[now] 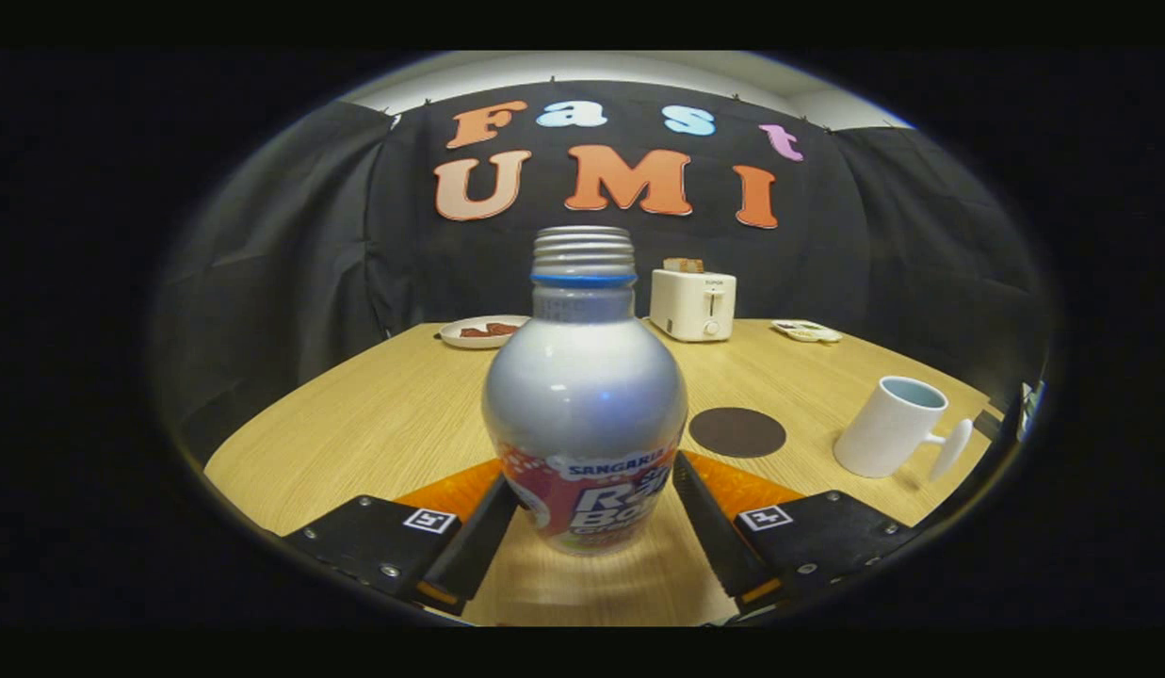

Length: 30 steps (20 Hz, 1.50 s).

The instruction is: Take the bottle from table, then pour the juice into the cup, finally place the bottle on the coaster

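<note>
At the centre of the frame, the bottle [584, 395] stands upright on the wooden table [375, 424], with its lower body between the two fingers of the gripper [591, 513]. The fingers are at its label on the left and right side, closed to about the width of the bottle; they seem to touch it, but I cannot tell if both really press. The bottom of the bottle looks to rest on the table, so I judge that the lifting is not yet done. The threaded neck has no cap, which fits with pouring, and the hold is low on the body, so the open mouth stays free.

To the right of the bottle lies the dark round coaster [736, 432], flat on the table, and further right, at the table's edge, the white cup [891, 426] leans a little in this view with its handle toward the lower right. Both are near, probably so that pouring and placing need only short moves.

Behind, in the upper middle, are a toaster [692, 303], a plate [481, 331] and a small dish [806, 330].
</note>
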Motion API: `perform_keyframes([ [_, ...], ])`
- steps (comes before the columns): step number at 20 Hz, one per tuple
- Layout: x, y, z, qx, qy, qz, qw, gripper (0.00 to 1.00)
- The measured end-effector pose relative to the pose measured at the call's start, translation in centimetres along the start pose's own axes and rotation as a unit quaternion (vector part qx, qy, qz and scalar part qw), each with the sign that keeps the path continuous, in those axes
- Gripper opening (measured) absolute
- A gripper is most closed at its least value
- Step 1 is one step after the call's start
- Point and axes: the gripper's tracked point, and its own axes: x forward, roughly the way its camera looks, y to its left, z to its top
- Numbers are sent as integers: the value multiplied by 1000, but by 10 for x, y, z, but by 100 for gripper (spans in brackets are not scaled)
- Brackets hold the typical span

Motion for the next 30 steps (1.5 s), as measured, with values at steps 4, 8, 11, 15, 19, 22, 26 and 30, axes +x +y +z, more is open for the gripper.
perform_keyframes([
  [4, 0, 1, -1, 6, -1, 3, 1000, 80],
  [8, -4, -2, 0, 8, 3, 6, 1000, 77],
  [11, -10, -15, 4, 45, -1, -11, 999, 77],
  [15, -16, -27, 16, 81, -2, -22, 996, 77],
  [19, -15, -39, 27, 145, -12, -26, 989, 77],
  [22, -10, -47, 34, 199, -13, -21, 980, 77],
  [26, -3, -61, 42, 271, -11, -18, 962, 76],
  [30, 0, -72, 58, 362, -21, -8, 932, 77],
])
